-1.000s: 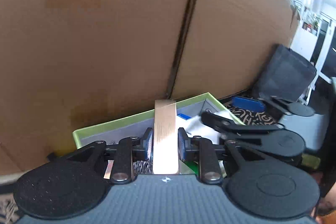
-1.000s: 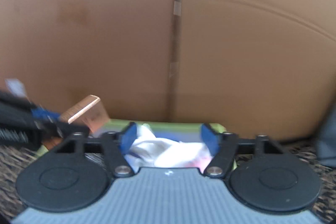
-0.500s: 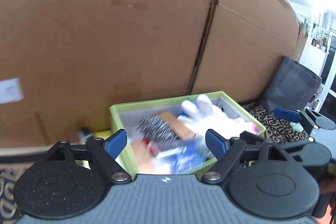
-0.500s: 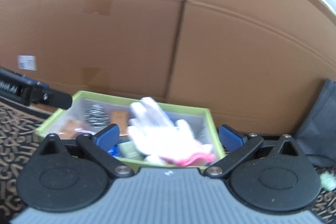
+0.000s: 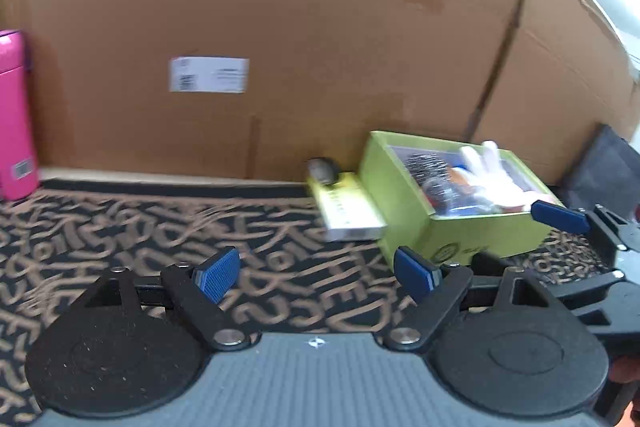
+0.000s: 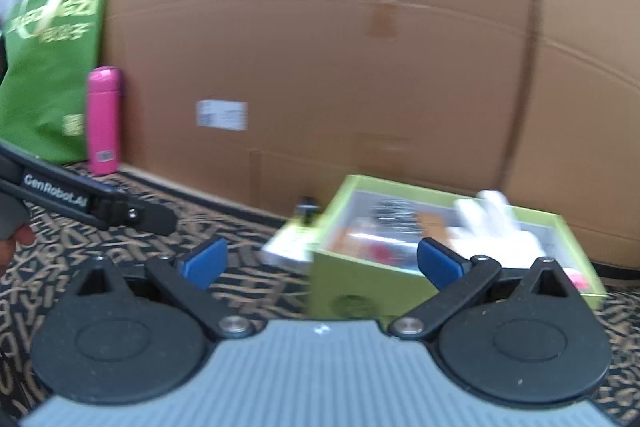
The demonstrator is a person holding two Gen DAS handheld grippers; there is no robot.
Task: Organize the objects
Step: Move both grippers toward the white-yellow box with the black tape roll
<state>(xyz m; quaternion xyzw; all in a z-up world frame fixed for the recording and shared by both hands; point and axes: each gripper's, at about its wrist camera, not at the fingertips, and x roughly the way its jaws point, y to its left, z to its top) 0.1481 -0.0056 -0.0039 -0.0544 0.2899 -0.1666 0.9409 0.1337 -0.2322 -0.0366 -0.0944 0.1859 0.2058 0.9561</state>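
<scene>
Left wrist view first: we saw our left gripper (image 5: 316, 273) with its blue pads spread wide and nothing between them, held above the patterned rug (image 5: 120, 227). Ahead and to the right sat the green box (image 5: 404, 195), open-topped, at the rug's far edge and close to the big cardboard box (image 5: 280, 27) that stood behind it. Inside it we made out a white glove (image 5: 488, 171), a dark bristly thing and some blurred blue and orange items we could not name. A yellow-and-white packet (image 5: 344, 211) lay flat just beside the box's left wall, with a small dark round object (image 5: 322, 169) at its far end. A pink bottle (image 5: 14, 115) stood upright at the rug's far left edge. Part of our right gripper (image 5: 560, 217) reached in from the right, near the box's near right corner.

Right wrist view: our right gripper (image 6: 320, 261) also stood wide open and held nothing. The green box (image 6: 360, 287) lay just beyond it, to the right, with the white glove (image 6: 496, 223) on top of its contents. The pink bottle (image 6: 103, 119) stood by a green bag (image 6: 48, 67) at far left. Our left gripper's arm (image 6: 80, 205) crossed in from the left edge; from here we could not tell how it was set.
</scene>
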